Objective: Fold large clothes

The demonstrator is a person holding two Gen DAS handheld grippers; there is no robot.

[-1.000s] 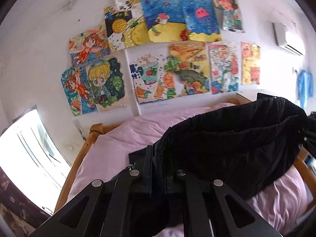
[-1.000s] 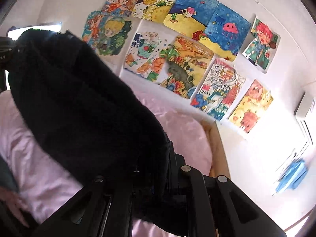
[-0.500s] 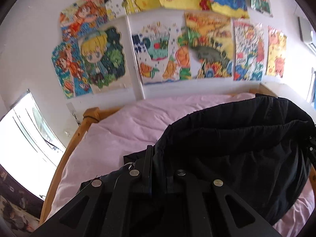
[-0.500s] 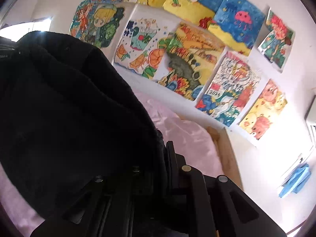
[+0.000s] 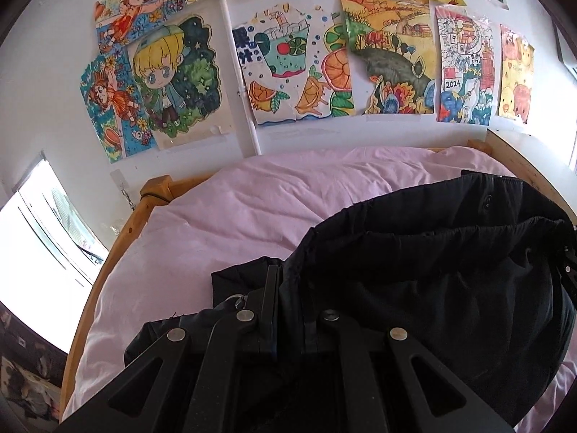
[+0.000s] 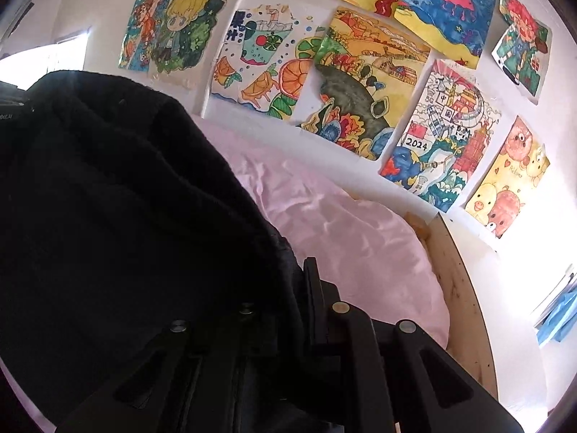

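A bed with a pale pink duvet (image 5: 252,209) and a light wooden frame (image 5: 119,241) stands against a white wall papered with bright children's drawings (image 5: 389,54); a window (image 5: 39,252) glows at nine o'clock. The black padded jacket (image 5: 432,270) hangs bunched over the duvet, its long axis running between the claws, matte and softly quilted, with a snap button. The left claw (image 5: 288,310) is clenched on one edge, the right claw (image 6: 303,288) on the other.
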